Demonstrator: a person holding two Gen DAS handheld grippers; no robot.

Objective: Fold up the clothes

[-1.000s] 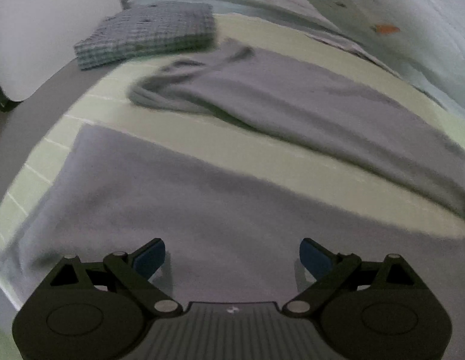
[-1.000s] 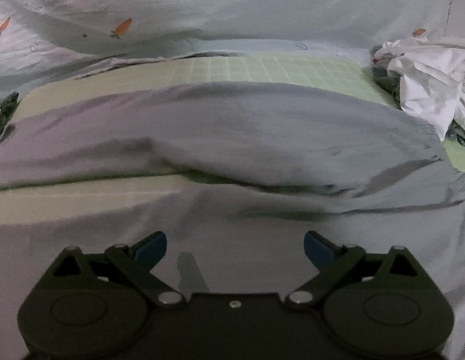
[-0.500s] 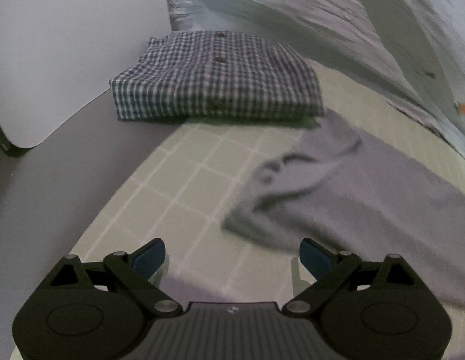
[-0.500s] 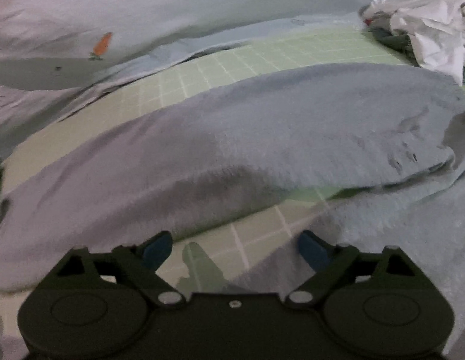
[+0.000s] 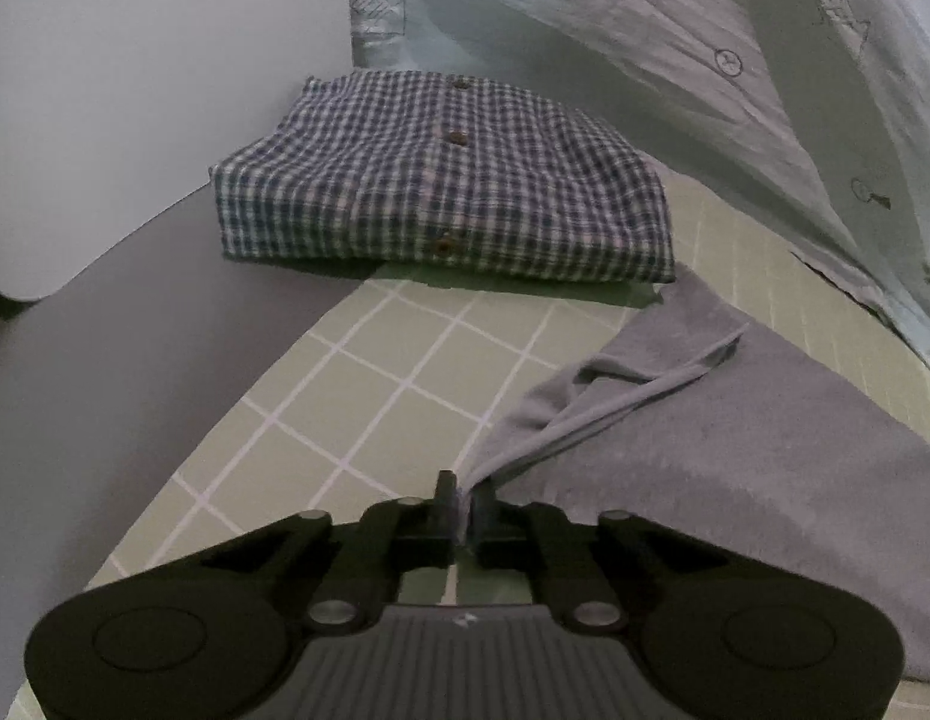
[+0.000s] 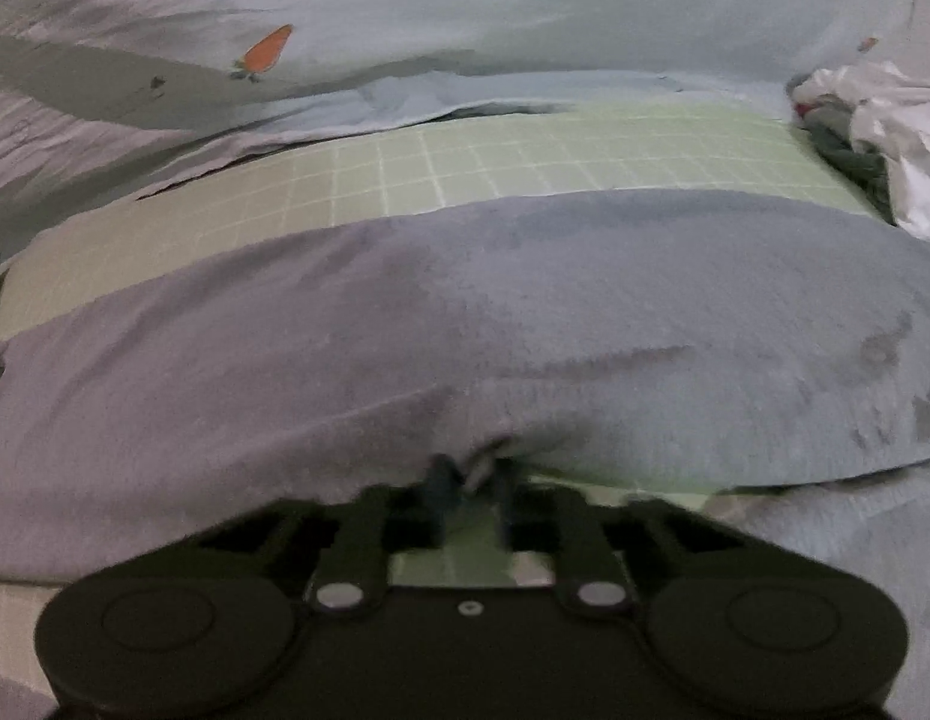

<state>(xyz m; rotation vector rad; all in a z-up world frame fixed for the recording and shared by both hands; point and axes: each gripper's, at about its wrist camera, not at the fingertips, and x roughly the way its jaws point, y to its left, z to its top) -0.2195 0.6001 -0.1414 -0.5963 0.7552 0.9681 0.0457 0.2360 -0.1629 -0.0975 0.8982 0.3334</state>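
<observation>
The left claw (image 5: 463, 501) is clenched on a hem of the grey garment (image 5: 765, 450), which spreads toward 3 o'clock over the green checked sheet (image 5: 369, 384). A folded plaid shirt (image 5: 441, 180) lies at 12 o'clock. The right claw (image 6: 474, 480) pinches the garment's near edge. White clothes (image 6: 873, 120) sit at 2 o'clock. No legible writing shows.

Left black two-finger handheld gripper (image 5: 463, 501): low at the bottom of its view, pointing forward, jaws drawn nearly together and pinching a thin bunched corner of grey fleecy cloth (image 5: 735, 450) between the fingers. Right black two-finger handheld gripper (image 6: 472, 480): also low and pointing forward, slightly blurred, fingers closed to a narrow gap around a small raised fold at the cloth's near edge.
</observation>
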